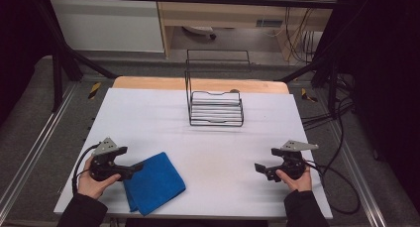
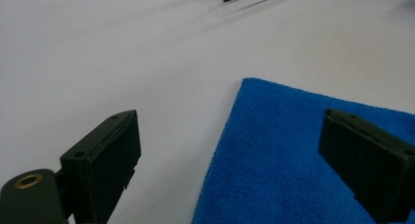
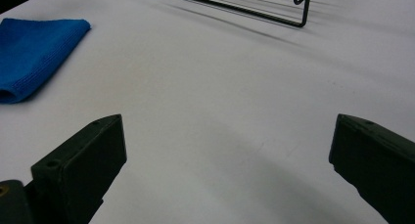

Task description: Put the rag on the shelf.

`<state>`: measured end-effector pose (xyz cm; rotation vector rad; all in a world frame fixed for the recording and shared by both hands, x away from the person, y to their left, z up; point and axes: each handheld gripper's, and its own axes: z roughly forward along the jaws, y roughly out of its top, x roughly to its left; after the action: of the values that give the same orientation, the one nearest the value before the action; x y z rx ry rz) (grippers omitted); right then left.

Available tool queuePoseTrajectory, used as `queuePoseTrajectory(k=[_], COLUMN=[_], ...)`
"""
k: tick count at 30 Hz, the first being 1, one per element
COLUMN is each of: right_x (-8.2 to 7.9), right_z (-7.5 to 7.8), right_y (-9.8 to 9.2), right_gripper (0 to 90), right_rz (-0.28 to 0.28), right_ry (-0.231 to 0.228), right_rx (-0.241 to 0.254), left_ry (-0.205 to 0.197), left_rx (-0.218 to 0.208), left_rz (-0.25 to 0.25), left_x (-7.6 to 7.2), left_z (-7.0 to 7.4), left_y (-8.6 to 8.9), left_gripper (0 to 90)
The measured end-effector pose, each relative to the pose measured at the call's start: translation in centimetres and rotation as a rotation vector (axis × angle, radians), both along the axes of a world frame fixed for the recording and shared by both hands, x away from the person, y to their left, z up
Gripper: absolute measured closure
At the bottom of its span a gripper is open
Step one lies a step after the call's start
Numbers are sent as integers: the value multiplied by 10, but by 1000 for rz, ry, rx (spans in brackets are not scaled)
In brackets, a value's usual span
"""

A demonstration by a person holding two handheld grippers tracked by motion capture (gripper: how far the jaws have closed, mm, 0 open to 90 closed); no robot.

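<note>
White table (image 1: 208, 152); left gripper (image 1: 130, 168) low over blue cloth (image 1: 156, 182), jaws wide, empty; right gripper (image 1: 265, 166) likewise.

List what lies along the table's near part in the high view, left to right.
Left gripper → blue cloth → bare white table top → right gripper.

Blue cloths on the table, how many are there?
1. The folded blue cloth lies near the table's front edge, on the person's left, right beside the open left gripper. Nothing looks able to hide another.
</note>
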<state>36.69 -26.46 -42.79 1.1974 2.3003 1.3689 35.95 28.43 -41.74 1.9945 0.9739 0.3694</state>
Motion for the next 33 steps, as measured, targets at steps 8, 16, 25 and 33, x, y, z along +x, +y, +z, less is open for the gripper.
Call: queuePoseTrajectory(k=[8, 16, 25, 33], right_x=[0, 0, 0, 0], right_z=[0, -1, 0, 0], right_y=[2, 2, 1, 2], right_gripper=[11, 12, 12, 13], right_rz=[0, 3, 6, 9], right_ry=[4, 4, 4, 4], right_rx=[-8, -11, -12, -13], left_ry=[12, 28, 78, 150], left_rx=[15, 71, 129, 168], left_rz=[-12, -24, -20, -19], left_x=[2, 14, 30, 43], left_z=[8, 18, 13, -6], left_y=[-16, -45, -73, -79], left_gripper=[163, 289, 441, 553])
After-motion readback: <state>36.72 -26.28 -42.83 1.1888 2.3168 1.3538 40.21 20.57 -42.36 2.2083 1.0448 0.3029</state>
